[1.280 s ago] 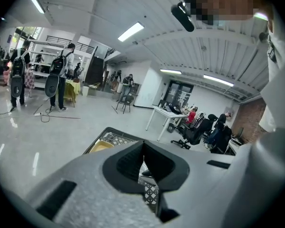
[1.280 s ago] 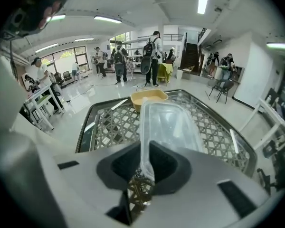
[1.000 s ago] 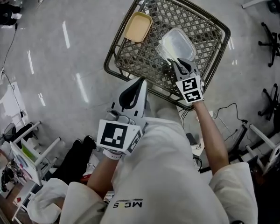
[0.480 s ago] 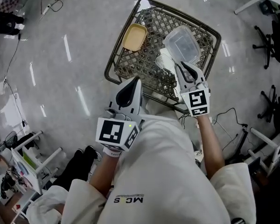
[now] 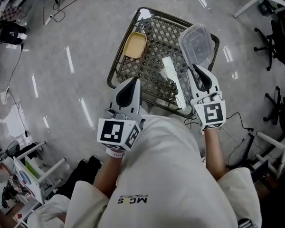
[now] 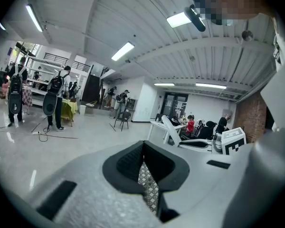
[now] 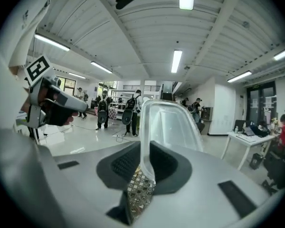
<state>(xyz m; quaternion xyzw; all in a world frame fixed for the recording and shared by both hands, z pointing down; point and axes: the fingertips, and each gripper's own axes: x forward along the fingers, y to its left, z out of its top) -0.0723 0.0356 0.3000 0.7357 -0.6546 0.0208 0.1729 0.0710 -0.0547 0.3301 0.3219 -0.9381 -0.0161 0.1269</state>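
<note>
In the head view, the right gripper [image 5: 200, 73] holds a clear plastic container [image 5: 197, 42] by its near rim, over the far right corner of the lattice desk [image 5: 154, 34]. The container is transparent, rectangular with rounded corners, shallow and empty, with a flat flange around the edge. A yellow tray [image 5: 135, 45] lies at the desk's far left, and a white object [image 5: 169, 71] that I cannot identify lies near the middle. The left gripper [image 5: 129, 90] hangs at the near left edge of the desk, well apart from the container.

In the left gripper view, the left gripper [image 6: 143, 148] has its jaws pressed together with nothing between them; only lattice pattern shows through the slit below. Off to the right are the right gripper [image 6: 206, 144] and the container [image 6: 172, 130], seen edge-on.

In the right gripper view, the right gripper [image 7: 145, 161] has its jaws pinching the container [image 7: 170, 123] by its rim. The container stands nearly upright against the room behind, its walls glossy and see-through. The left gripper [image 7: 50, 101] shows at the left.
</note>
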